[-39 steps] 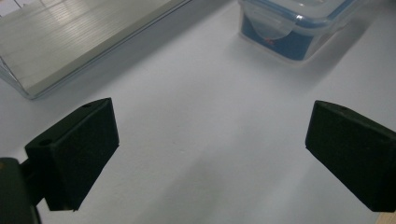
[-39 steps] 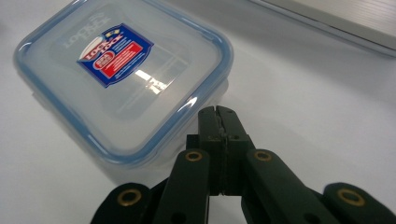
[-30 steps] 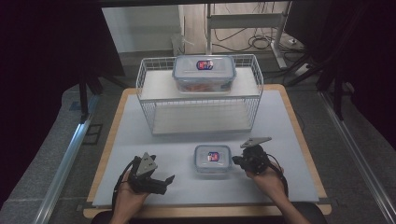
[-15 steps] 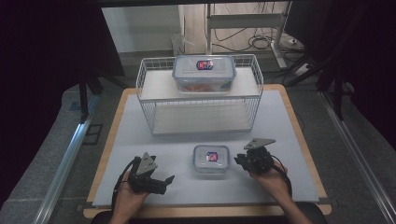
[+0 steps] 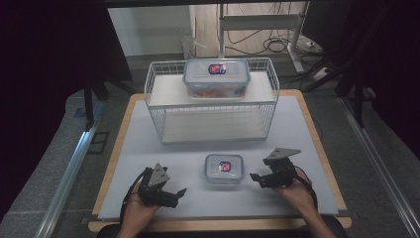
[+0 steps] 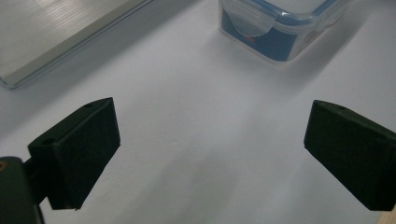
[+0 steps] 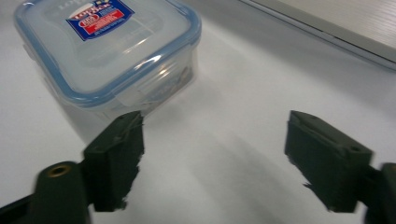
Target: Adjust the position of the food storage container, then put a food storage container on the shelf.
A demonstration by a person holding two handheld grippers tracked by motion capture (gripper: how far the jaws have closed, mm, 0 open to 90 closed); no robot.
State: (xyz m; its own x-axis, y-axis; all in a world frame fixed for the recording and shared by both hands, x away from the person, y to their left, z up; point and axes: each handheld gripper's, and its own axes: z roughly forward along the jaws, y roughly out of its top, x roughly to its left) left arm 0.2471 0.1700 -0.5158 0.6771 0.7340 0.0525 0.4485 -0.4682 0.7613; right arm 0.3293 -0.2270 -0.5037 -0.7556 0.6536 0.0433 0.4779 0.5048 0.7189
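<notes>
Cut off, blurred and too small to read

The small container [image 6: 280, 25] ran off the top edge of the left gripper view, its lid unseen. Its label [image 5: 224, 166] was too small to read from above. The right gripper [image 7: 212, 154] showed motion-blurred jaw edges, their bases cropped below.

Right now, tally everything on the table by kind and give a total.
Lidded plastic containers: 2, the small container on the table, the large container on the rack.
Wire racks: 1, the wire rack.
Total: 3.
</notes>
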